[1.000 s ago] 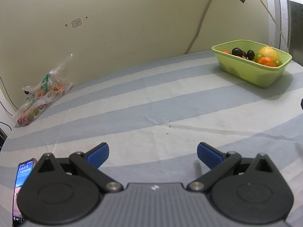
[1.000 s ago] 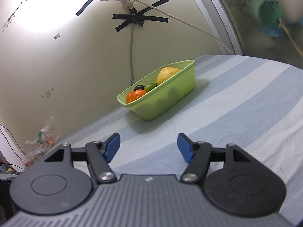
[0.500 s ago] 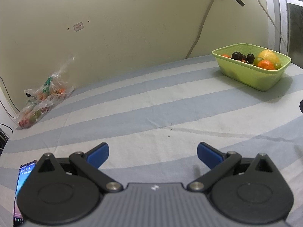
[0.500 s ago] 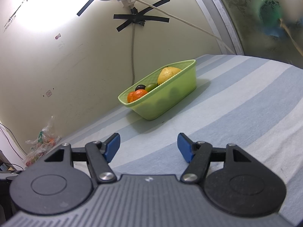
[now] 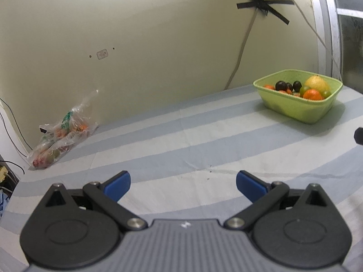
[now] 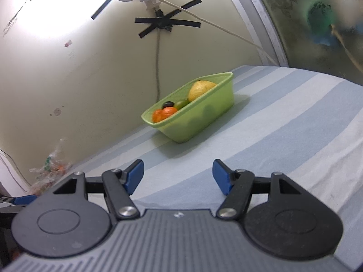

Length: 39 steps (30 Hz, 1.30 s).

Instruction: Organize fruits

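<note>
We've got both claws spread wide with nothing in them — left gripper (image 5: 183,184) and right gripper (image 6: 178,174) over the striped cloth (image 5: 181,140). Fruits sit in the green basket (image 5: 301,107), far right by the wall — well apart from us.

No legible writing in either view

The only mark is a small white emblem on the ribbed grey body of the left gripper (image 5: 183,182), too small to read; green print on the clear plastic bag of fruit (image 5: 61,139) by the wall is blurred
</note>
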Each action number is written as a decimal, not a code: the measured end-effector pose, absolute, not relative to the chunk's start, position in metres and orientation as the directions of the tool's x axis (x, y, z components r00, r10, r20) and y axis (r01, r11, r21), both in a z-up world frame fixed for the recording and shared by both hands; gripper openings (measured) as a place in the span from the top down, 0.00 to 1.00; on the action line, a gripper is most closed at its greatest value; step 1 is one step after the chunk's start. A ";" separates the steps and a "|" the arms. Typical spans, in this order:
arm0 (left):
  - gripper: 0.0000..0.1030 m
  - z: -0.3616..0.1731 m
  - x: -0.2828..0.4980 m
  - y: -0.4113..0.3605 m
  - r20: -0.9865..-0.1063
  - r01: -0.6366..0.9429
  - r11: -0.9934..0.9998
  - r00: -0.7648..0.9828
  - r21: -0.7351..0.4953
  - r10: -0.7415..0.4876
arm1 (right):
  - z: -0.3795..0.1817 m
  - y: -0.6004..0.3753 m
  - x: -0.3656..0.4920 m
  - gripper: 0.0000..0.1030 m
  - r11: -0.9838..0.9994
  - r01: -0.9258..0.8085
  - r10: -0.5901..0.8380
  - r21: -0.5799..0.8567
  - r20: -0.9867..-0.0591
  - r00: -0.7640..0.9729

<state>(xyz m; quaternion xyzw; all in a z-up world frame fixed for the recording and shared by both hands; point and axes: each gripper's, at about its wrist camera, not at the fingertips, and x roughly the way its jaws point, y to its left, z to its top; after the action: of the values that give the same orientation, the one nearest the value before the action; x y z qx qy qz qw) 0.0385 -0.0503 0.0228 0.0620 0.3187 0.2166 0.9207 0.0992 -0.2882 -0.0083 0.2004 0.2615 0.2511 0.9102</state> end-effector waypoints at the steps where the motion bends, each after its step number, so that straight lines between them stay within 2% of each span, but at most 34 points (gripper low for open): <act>1: 0.00 0.024 0.037 -0.050 -0.557 -0.361 0.898 0.705 0.251 0.439 | -0.004 -0.287 0.096 0.33 0.792 -0.361 0.565 0.492 -0.366 0.740; 5: 0.00 0.031 0.032 -0.054 -0.542 -0.362 0.898 0.716 0.249 0.440 | 0.016 -0.285 0.084 0.33 0.773 -0.396 0.589 0.496 -0.326 0.739; 9: 0.00 0.038 0.026 -0.062 -0.511 -0.364 0.891 0.730 0.270 0.453 | 0.029 -0.285 0.076 0.27 0.746 -0.414 0.613 0.521 -0.295 0.733; 21: 0.00 0.045 0.014 -0.083 -0.364 -0.419 0.823 0.750 0.384 0.552 | 0.050 -0.287 0.056 0.22 0.717 -0.458 0.634 0.525 -0.218 0.742; 39: 0.00 0.038 0.018 -0.102 -0.314 -0.397 0.784 0.756 0.478 0.574 | 0.048 -0.292 0.049 0.18 0.743 -0.442 0.597 0.503 -0.197 0.778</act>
<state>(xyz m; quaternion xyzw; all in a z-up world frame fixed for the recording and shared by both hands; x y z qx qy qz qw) 0.0183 -0.1016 0.0385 0.1949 0.2279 0.2648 0.9165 0.0494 -0.2921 0.0475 0.2200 0.1755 0.2833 0.9168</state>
